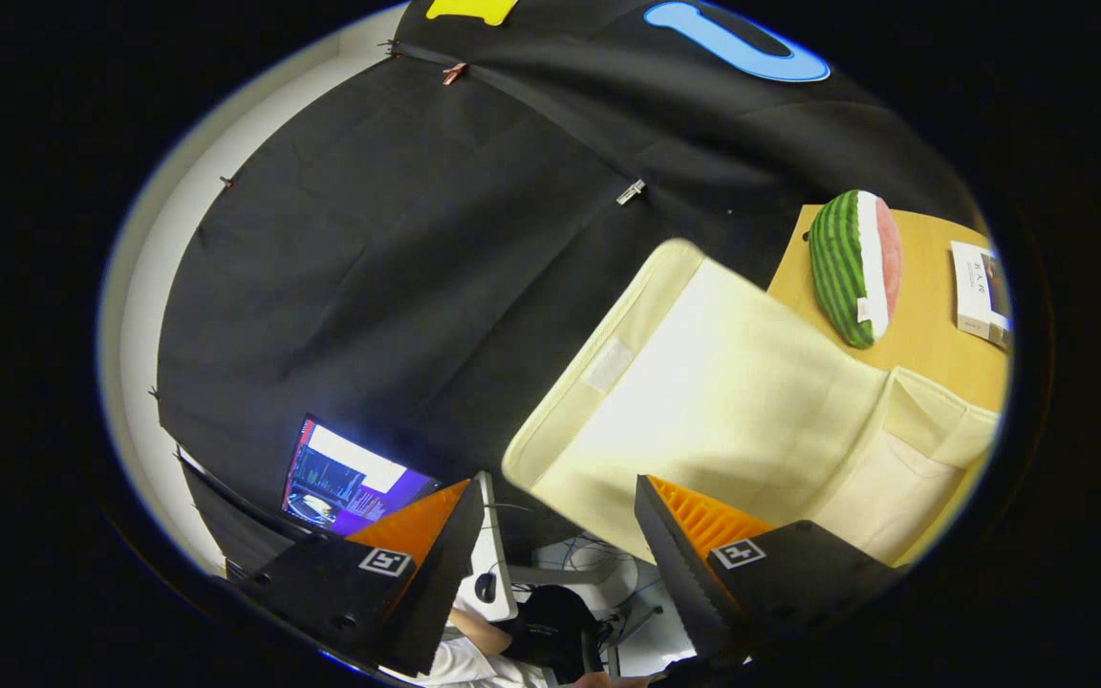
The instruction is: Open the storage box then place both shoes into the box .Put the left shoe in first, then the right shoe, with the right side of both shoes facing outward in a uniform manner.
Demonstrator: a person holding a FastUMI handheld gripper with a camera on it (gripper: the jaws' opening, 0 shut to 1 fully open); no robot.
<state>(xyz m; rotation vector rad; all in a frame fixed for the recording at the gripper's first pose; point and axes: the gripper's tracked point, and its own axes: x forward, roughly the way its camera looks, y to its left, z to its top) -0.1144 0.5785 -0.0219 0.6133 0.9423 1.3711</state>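
Claw [550,535] was open, fingers well apart, nothing pressed between them. View was rolled hard, so the desk [923,325] sat tilted beyond the right finger.

Box [732,401]: cream fabric storage box, sitting on the desk just ahead of and partly behind the right finger. A big flat cream panel faced the camera, and a folded flap [933,420] showed at the side towards the desk. Couldn't tell whether the panel was the lid or a wall, nor whether the box was open. A pale patch [608,365] near one edge of the panel looked like a fastening strip, probably hook-and-loop.

Handling, my read:
- Fabric over a thin stiffener: light, semi-soft. Walls would flex if squeezed, and the box would slide on the desk if pushed sideways.
- Lid likely floppy at the hinge; it wouldn't stay up on its own unless folded right back.
- Not slippery, since the woven cloth gives the pads decent friction. Not fragile.
- Best hold: pinch the free edge of the lid near that patch, one finger over and one under, then peel up and away from the hinge line. A grab at mid-panel would just bow it.

Shoes: no position to give from this view.

Also on the desk: a watermelon-slice plush [854,268] and a small white carton [981,291], both beyond the box and apart from it. A lit screen [345,483] sat beyond the left finger, and a person's sleeve [469,659] was between the fingers.
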